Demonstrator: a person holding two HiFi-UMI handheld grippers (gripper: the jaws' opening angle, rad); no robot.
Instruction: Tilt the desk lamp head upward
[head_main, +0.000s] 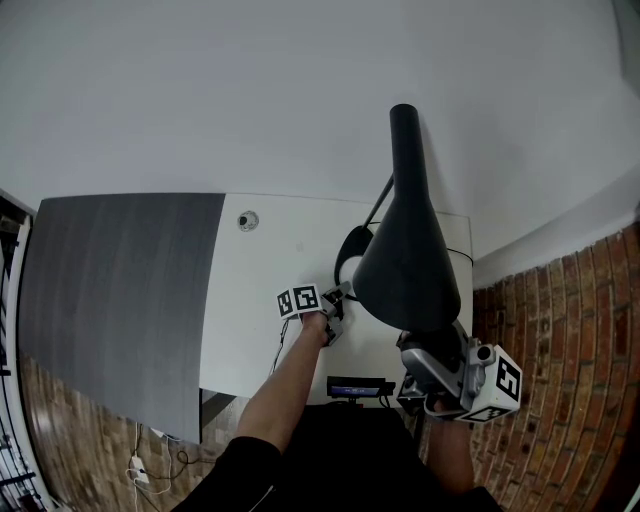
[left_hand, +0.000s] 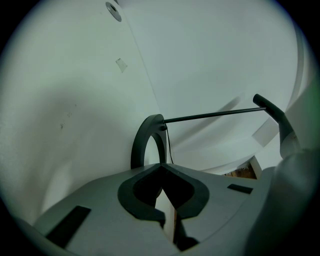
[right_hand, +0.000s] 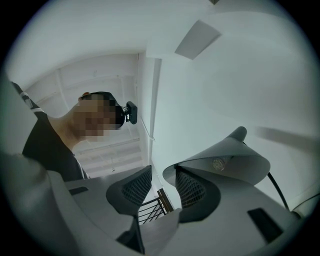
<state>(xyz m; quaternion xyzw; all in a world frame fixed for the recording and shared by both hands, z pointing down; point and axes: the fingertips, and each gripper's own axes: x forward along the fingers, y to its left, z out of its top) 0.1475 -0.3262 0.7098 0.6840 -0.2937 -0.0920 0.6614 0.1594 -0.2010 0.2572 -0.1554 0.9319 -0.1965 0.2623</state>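
White desk (head_main: 270, 290) against a white wall | lamp head (head_main: 405, 260): probably light, rigid, smooth; grip its rim | left gripper (left_hand: 161, 172) closed, empty | right gripper (right_hand: 157, 185) open beside the shade

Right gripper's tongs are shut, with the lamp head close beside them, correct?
No. The right gripper's tongs are open, with nothing between them, as the right gripper view shows. The lamp head is indeed close beside them.

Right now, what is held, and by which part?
Right gripper: nothing; fingers open beside the lamp head. Left gripper: shut at the ring base; grip unclear.
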